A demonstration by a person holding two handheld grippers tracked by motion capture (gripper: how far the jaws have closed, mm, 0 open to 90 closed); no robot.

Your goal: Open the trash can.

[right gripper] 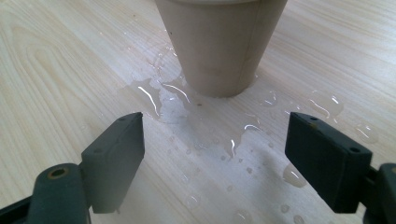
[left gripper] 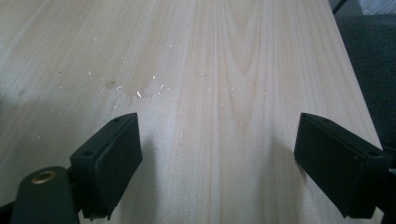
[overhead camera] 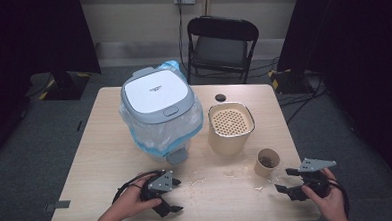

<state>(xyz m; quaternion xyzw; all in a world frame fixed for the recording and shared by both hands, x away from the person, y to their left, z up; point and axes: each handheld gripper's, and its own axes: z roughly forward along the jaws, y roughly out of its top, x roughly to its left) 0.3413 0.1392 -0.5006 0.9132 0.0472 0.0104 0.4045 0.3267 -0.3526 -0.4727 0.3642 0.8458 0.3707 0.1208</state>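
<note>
text: none legible | lid (overhead camera: 155,91), upper middle of the high view: small dark mark, too tiny to read

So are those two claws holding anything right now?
Left gripper: open, holding nothing.
Right gripper: open, empty, facing the paper cup.
</note>
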